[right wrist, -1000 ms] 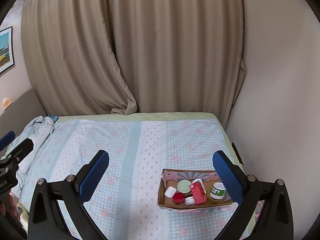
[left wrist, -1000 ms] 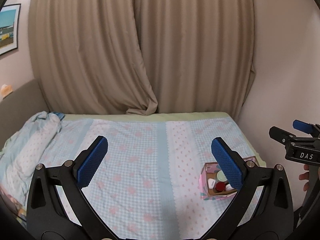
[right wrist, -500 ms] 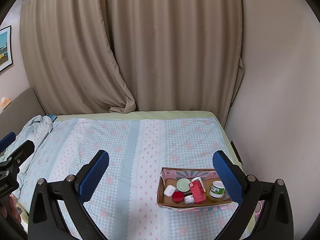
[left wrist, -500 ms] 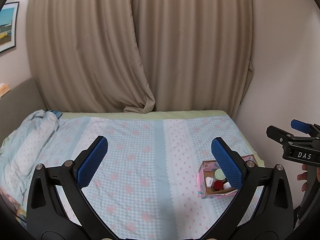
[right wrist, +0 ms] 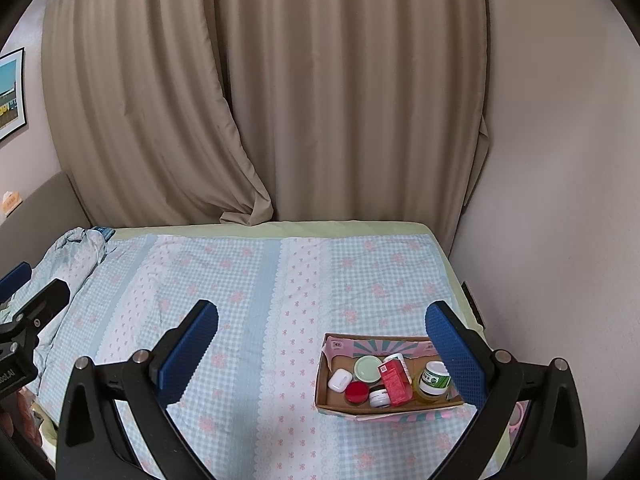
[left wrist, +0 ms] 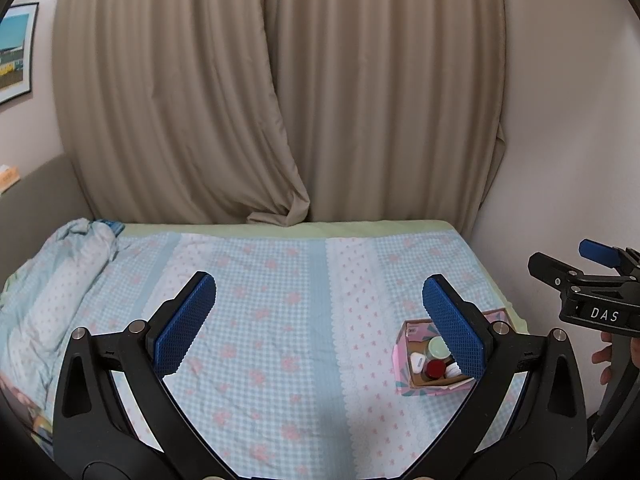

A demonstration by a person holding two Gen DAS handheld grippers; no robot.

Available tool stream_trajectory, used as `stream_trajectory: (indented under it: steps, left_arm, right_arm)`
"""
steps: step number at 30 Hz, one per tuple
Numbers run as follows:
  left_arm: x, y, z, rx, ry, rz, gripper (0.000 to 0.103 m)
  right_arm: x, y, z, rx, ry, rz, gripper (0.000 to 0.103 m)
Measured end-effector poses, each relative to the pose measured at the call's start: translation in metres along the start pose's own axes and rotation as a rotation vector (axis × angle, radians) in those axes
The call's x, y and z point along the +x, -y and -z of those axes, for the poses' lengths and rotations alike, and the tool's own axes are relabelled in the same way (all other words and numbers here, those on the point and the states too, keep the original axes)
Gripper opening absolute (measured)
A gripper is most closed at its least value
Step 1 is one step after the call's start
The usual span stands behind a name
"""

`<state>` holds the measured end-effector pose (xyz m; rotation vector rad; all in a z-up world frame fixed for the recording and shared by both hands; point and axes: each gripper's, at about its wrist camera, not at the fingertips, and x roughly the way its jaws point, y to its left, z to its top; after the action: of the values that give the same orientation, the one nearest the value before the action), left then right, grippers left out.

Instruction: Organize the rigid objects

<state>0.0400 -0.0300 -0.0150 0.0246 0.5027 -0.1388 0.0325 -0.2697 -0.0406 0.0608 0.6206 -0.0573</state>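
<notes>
The shallow cardboard box of small jars [right wrist: 390, 376] sits lower right, nearer the empty, spread right gripper [right wrist: 322, 348]; its long axis runs left-right.

Setting: bedroom in a home.
Bed [right wrist: 256, 300]: fills the lower half of both views; covered by a light-blue gingham sheet with pink flower print and white lace-pattern strips.
Quilt [left wrist: 52, 280]: bunched at the left edge of the frame, in matching blue fabric.
Curtains [right wrist: 280, 92]: beige, floor-length, drawn shut across the upper centre; hems rest on the far edge of the bed.
Framed picture [left wrist: 16, 52]: hung on the wall, upper left.
Headboard [right wrist: 36, 208]: padded, grey-brown, at left.
Walls [right wrist: 560, 160]: plain, pale; right wall is just beside the bed.
</notes>
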Motion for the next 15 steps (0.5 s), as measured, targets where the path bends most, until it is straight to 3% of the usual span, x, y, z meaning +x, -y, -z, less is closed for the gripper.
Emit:
stream_trajectory:
  steps: [15]
  left_arm:
    - [-0.0016,0.0029,-0.0004,0.025,0.001,-0.019,0.103]
  right_arm:
    - [0.0000,-0.0017,0.0000,0.000,0.002,0.001,0.103]
